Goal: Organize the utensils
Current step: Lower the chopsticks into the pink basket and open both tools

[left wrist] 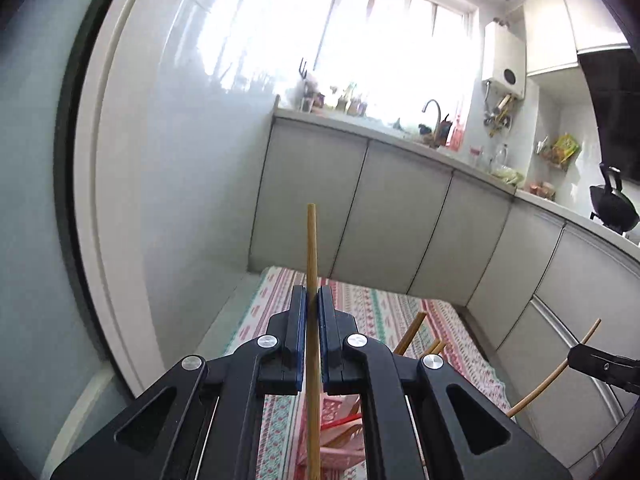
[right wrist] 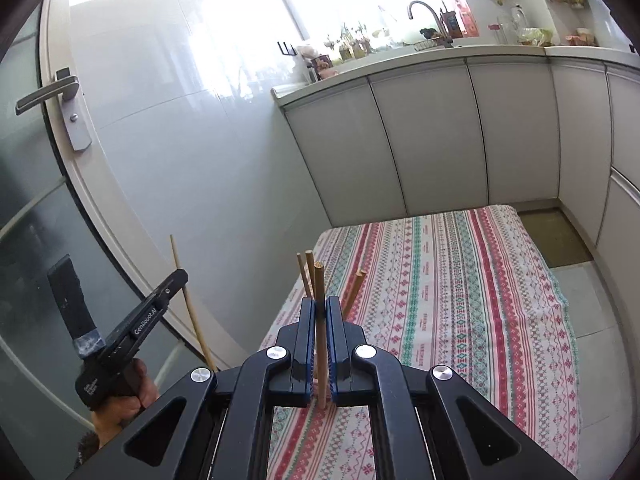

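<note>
Both claws are pressed shut, each pinching one wooden chopstick. The left claw (left wrist: 313, 300) grips its chopstick (left wrist: 312, 248) partway along, with the stick's long axis running nearly upright through the jaws, one end rising clear above the fingertips and the rest passing down behind them. The right claw (right wrist: 321, 312) holds a second chopstick (right wrist: 319, 292) the same way, upright and a little tilted. Just past the right claw, more chopsticks (right wrist: 307, 276) stand on end, leaning apart; in the left view their tips (left wrist: 412, 330) poke up to the right of the claw, and below it part of a pink holder (left wrist: 340, 432) shows between the arms, so the holder most likely lies under and slightly ahead of both claws. From these views the right claw looks nearer to the standing sticks, and the left is off to its side, raised. The coming move probably calls for keeping each stick upright and lowering it end-first among the others. All this sits over a counter covered with a striped patterned cloth (right wrist: 460, 300), in a kitchen with pale cabinets (right wrist: 432, 128), a sink tap (right wrist: 424, 8) and a bright window (left wrist: 400, 32).
</note>
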`<state>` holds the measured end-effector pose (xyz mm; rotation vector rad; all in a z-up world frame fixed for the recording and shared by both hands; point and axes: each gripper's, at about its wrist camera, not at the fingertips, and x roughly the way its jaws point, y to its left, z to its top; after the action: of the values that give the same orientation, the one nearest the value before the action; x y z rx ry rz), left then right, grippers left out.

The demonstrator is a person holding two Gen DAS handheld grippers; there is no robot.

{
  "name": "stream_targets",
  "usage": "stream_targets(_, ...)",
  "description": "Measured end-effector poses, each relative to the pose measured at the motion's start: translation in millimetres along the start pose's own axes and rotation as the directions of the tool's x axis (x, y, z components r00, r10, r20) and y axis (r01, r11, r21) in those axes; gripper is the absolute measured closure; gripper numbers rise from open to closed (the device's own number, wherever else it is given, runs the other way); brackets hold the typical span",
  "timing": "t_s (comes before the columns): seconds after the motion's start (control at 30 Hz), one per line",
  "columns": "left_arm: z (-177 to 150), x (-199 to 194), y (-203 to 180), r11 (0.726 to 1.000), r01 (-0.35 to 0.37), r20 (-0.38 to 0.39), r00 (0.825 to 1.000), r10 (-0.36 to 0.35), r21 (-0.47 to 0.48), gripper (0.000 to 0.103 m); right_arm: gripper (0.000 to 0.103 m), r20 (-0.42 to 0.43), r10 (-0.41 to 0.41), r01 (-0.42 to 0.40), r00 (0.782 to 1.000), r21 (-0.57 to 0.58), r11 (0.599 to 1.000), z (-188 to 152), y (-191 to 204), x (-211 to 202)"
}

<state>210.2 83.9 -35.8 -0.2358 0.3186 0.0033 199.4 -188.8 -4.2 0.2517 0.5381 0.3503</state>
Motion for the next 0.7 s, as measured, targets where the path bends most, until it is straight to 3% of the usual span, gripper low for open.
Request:
stream_targets(0.37,-5.8,50.9,-31.8,0.999,0.014,0.150,0.988,-0.020,0.042,0.098,0.098,0.067,0.048,-0.050,0.997,0.043,0.998,14.9,-3.6,8.7)
stream_targets(0.7,-39.4,113.5,-50.2,0.986,0.009,0.116,0.993,-0.028,0.166,0.097,0.098,0.064,0.037,-0.039,0.997,0.029,0.999,6.2,-4.4,41.7)
